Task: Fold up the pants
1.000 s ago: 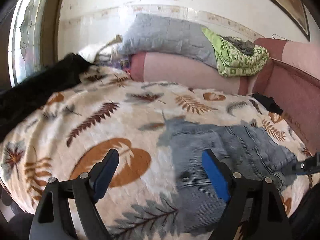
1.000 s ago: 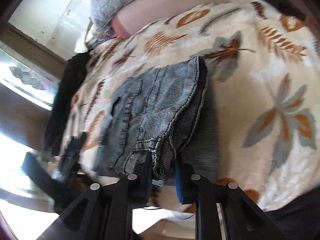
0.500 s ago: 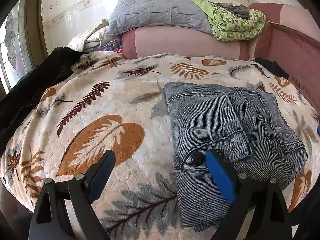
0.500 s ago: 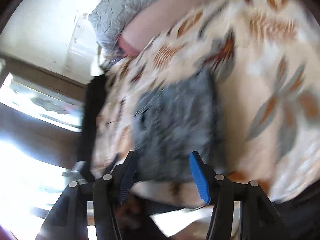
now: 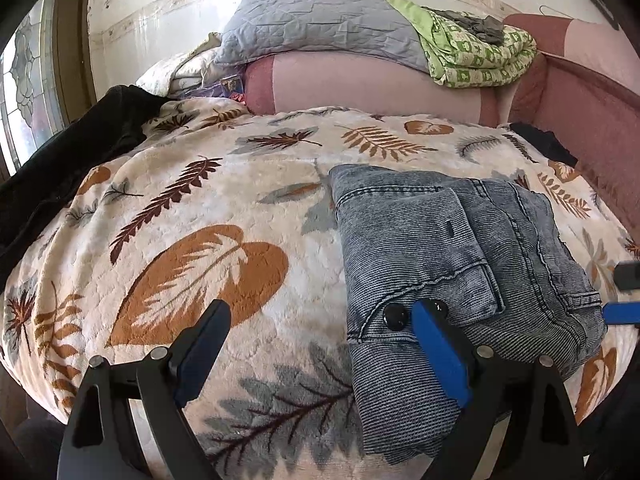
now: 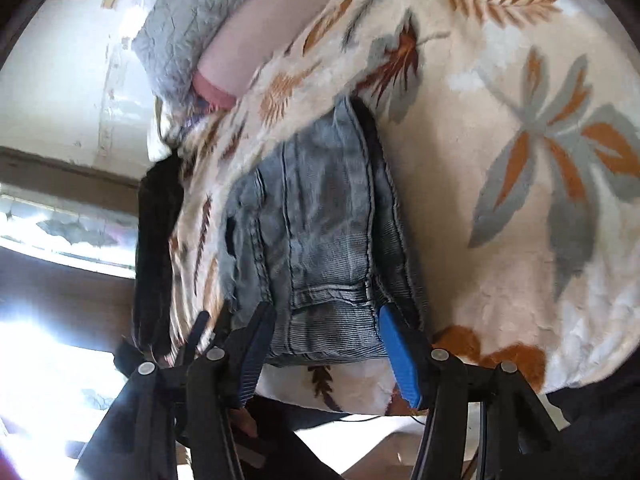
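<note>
ITEM: pants (image 5: pixel 448 248), grey-blue denim, folded to a compact stack on leaf-print blanket (image 5: pixel 192 216); in left wrist view they sit at 3 o'clock of frame centre, waistband w/ two black buttons toward 6 o'clock.

L gripper (image 5: pixel 320 344): fingers spread wide, nothing between them; right blue pad overlaps the waistband edge in view, contact can't be told.

R gripper (image 6: pixel 324 344): jaws part-open, released; hem end of stack lies between the pads but neither presses it.

STEP (judged): fold looks done or nearly so; what's left is letting go and tidying. To do it well: lift both grippers straight off w/o snagging cloth, check edges line up, pat top layer flat (denim is stiff, likely to spring up at the thick near end).

VIEW DIFFS: left wrist view shows buttons, pocket, grey pillow (image 5: pixel 320 24) at 12 o'clock, green blanket (image 5: pixel 480 56) at 1 o'clock, plus R gripper tips at 3 o'clock edge. Right wrist view shows layered side edge of stack, dark lower layer, window (image 6: pixel 60 220) at 9 o'clock; blurred.
</note>
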A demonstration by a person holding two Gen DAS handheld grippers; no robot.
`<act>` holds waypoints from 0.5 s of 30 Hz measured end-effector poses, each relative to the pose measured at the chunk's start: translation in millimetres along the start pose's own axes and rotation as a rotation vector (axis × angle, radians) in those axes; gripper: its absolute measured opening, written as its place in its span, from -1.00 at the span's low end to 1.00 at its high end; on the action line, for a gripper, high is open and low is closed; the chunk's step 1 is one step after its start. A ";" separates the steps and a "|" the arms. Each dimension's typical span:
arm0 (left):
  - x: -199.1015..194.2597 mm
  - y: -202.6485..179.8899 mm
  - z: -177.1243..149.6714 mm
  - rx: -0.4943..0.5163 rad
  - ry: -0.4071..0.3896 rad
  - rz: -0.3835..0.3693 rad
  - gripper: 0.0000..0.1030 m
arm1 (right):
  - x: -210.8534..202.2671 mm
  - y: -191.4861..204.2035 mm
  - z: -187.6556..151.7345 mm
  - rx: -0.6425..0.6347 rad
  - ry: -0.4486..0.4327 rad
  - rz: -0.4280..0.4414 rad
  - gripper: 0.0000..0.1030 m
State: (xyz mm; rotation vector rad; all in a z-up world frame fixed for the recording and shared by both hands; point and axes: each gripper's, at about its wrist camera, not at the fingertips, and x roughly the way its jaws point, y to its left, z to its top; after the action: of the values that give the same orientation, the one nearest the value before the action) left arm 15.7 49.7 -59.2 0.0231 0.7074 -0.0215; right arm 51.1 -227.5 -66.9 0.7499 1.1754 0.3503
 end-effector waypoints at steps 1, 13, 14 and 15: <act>0.0 0.1 0.0 0.000 0.000 -0.001 0.79 | -2.6 -7.2 -0.4 -0.002 0.012 -0.015 0.14; -0.8 1.3 1.8 -0.001 -0.004 -0.002 0.80 | 2.1 33.9 -10.2 -0.232 0.017 -0.125 -0.72; -3.4 1.8 3.6 -0.001 -0.009 -0.003 0.80 | -5.7 43.1 -11.5 -0.278 -0.011 -0.157 -0.73; -8.4 2.8 6.0 -0.003 -0.025 -0.003 0.80 | -13.8 49.2 -12.6 -0.316 -0.036 -0.183 -0.74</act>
State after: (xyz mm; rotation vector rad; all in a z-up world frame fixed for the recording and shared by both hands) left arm 13.3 52.4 -49.2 0.0186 0.6824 -0.0230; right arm 40.7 -196.6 -25.6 0.3698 1.1124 0.3579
